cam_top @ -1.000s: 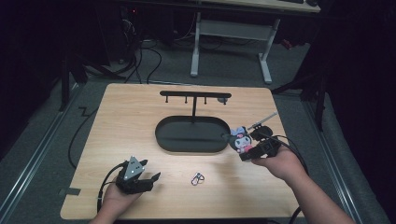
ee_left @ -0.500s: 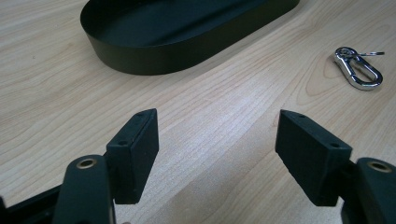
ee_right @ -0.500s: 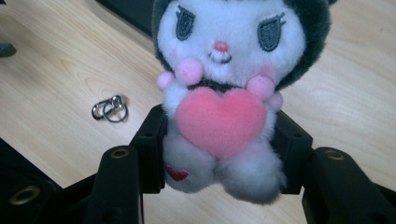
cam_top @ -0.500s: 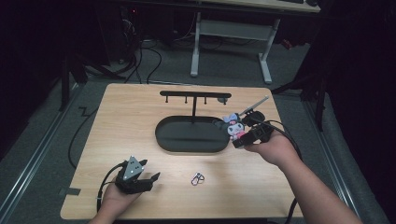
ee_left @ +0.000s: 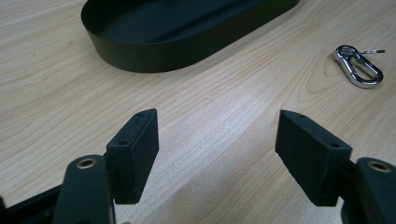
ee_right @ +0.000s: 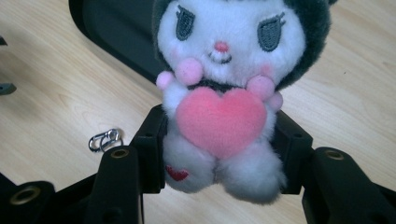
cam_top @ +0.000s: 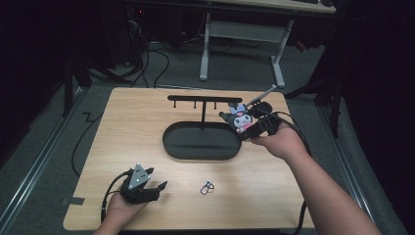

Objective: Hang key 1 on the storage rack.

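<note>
My right gripper (ee_right: 219,154) clamps the plush (ee_right: 224,93) above the tray (cam_top: 195,147); my left gripper (ee_left: 217,154) rests open on the table (cam_top: 137,122).

Plush toy (ee_right: 224,93) ears cut off by top edge.

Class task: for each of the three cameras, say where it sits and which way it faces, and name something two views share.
High view: above the table's near edge, looking forward and down; both forearms enter from below.
Left gripper view: on the left gripper, looking low across the wood past open jaws.
Right gripper view: on the right gripper, shut on the plush toy.
Shared: the black tray and the silver clip appear in all three.
</note>
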`<state>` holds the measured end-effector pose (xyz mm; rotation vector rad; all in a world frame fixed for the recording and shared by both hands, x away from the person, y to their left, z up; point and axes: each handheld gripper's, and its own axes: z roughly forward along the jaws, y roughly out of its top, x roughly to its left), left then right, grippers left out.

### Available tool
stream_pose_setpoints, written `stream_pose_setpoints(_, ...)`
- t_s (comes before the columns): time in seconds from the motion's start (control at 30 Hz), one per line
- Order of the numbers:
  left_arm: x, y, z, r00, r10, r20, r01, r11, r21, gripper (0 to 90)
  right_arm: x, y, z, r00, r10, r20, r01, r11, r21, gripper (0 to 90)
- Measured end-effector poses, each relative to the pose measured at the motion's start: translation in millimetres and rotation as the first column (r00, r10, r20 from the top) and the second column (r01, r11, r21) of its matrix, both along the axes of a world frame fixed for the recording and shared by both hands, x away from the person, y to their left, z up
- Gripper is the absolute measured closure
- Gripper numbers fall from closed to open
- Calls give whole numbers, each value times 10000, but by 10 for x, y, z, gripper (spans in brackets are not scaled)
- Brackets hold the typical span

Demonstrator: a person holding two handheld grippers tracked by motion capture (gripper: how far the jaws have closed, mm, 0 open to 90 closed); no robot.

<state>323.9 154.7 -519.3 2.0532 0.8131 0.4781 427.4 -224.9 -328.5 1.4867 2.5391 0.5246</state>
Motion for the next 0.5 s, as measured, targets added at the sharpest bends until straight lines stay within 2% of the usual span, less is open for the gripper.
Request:
stream_pose_setpoints(0.13,1,0,-1,10000,-8,-4,8,10000,-9,310,26,25,12,10000,-35,79,35,10000,-82,487)
stream_pose_setpoints(0.27,1,-3,-2,10000,-29,-12,29,10000,7,310,50,112,-21,9998,178,82,-177,9997,-159,487)
stream_pose_setpoints(0.4,-1,-1,-2,10000,-38,11,38,10000,-8,310,76,181,-136,9992,388,0,-388,9987,-319,488)
stream_pose_setpoints(0.43,-1,0,-2,10000,-38,11,38,10000,-7,310,74,188,-159,9997,247,-74,-249,9994,-257,488)
stream_pose_setpoints(0.5,-1,2,-2,10000,-37,9,37,10000,-11,310,85,176,-176,9993,385,-35,-385,9990,-245,488)
